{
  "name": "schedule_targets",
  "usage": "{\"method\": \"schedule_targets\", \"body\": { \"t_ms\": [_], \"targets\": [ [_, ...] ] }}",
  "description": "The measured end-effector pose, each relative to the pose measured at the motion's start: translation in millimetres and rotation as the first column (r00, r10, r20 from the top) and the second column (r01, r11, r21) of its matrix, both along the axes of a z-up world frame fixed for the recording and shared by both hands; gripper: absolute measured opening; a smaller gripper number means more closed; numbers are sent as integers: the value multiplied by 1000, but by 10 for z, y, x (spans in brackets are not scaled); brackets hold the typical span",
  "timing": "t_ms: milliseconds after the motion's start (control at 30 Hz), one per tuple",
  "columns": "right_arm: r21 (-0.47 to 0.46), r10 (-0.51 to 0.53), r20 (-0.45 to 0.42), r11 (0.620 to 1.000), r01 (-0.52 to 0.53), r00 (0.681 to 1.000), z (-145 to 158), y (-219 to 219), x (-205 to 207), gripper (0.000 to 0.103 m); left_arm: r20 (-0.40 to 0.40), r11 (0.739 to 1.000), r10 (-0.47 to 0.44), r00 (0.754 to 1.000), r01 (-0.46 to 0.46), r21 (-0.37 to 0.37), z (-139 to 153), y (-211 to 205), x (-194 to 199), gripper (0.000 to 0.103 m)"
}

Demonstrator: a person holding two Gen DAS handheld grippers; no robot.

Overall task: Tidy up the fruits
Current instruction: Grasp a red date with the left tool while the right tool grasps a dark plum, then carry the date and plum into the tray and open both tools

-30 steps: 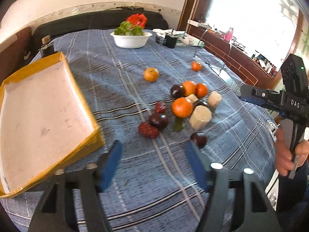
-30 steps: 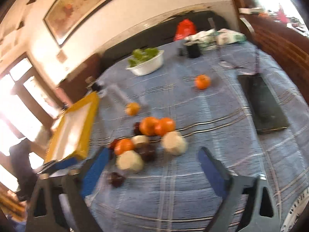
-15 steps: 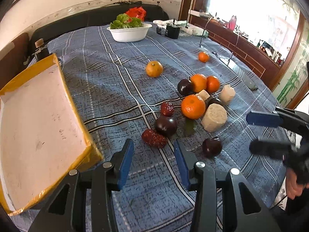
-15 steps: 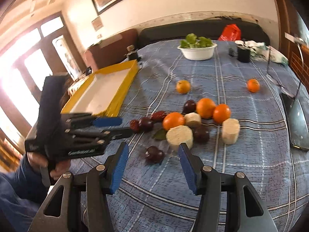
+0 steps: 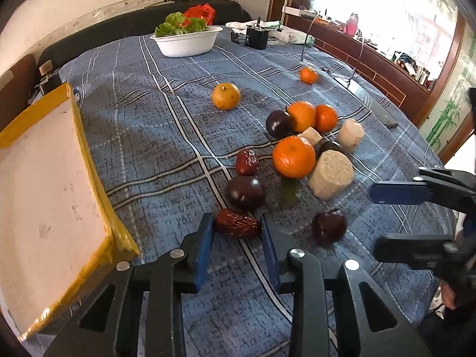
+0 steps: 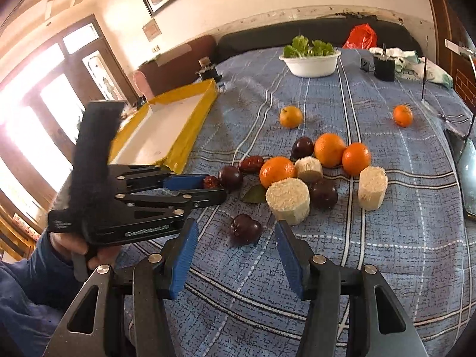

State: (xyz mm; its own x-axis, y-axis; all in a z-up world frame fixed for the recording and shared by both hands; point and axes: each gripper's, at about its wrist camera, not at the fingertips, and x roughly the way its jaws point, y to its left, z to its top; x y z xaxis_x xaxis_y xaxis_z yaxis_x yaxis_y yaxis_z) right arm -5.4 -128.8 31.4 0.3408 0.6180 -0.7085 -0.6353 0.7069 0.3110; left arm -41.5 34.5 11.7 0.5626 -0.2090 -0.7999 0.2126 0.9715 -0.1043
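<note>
A wrinkled red date lies on the blue checked cloth, and my left gripper is closing on it, its blue pads touching both ends. From the right wrist view that gripper comes in from the left with the date between its fingers. My right gripper stands open around a dark plum without touching it. In the left wrist view the right gripper sits just right of that plum. Beyond lie several oranges, more plums, another date and pale cut stalk pieces.
A yellow-rimmed white tray lies at the left. At the far end stand a white bowl of greens, a red bag and a small black box. A dark flat slab lies near the right edge.
My left gripper came forward and down to the date and its jaws narrowed around it. The right gripper swung in toward the dark plum and narrowed.
</note>
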Motion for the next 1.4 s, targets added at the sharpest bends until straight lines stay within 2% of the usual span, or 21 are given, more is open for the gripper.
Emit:
{"method": "schedule_targets", "body": {
  "t_ms": [167, 233, 367, 533, 767, 967, 1100, 1167, 1333, 1400],
  "targets": [
    [-78, -6, -21, 997, 4, 1000, -116, 187, 96, 46, 28, 999, 18, 999, -17, -33, 122, 114, -147, 31],
    [-105, -9, -25, 994, 7, 1000, -155, 239, 127, 45, 42, 999, 32, 999, -31, -43, 189, 178, -190, 31],
    [-143, -20, -17, 990, 18, 1000, -202, 305, 143, 32, 66, 995, 63, 996, -58, -77, 313, 341, -254, 31],
    [-152, -6, -3, 988, 5, 1000, -138, 312, 85, 32, 93, 988, 108, 990, -96, -124, 466, 603, -321, 31],
    [-70, 33, 33, 997, -31, 999, 383, 439, 126, 32, 143, 975, 203, 969, -186, -124, 714, 1019, -390, 31],
    [3, 106, 29, 994, -106, 994, 894, 924, 306, 32, 175, 955, 292, 940, -277, -102, 979, 1508, -330, 31],
    [12, 138, 37, 990, -139, 990, 1107, 1437, 554, 32, 157, 937, 347, 925, -338, -85, 1080, 1856, -76, 31],
    [25, 135, -5, 991, -134, 991, 1116, 1719, 779, 32, 128, 927, 374, 919, -366, -81, 1057, 2018, 100, 31],
    [21, 97, -98, 995, -95, 990, 935, 2359, 1393, 32, 28, 908, 416, 909, -413, -78, 815, 2334, 569, 31],
    [28, 70, -148, 997, -66, 986, 782, 2561, 1623, 32, -8, 892, 447, 894, -446, -73, 673, 2438, 725, 31]
  ]
}}
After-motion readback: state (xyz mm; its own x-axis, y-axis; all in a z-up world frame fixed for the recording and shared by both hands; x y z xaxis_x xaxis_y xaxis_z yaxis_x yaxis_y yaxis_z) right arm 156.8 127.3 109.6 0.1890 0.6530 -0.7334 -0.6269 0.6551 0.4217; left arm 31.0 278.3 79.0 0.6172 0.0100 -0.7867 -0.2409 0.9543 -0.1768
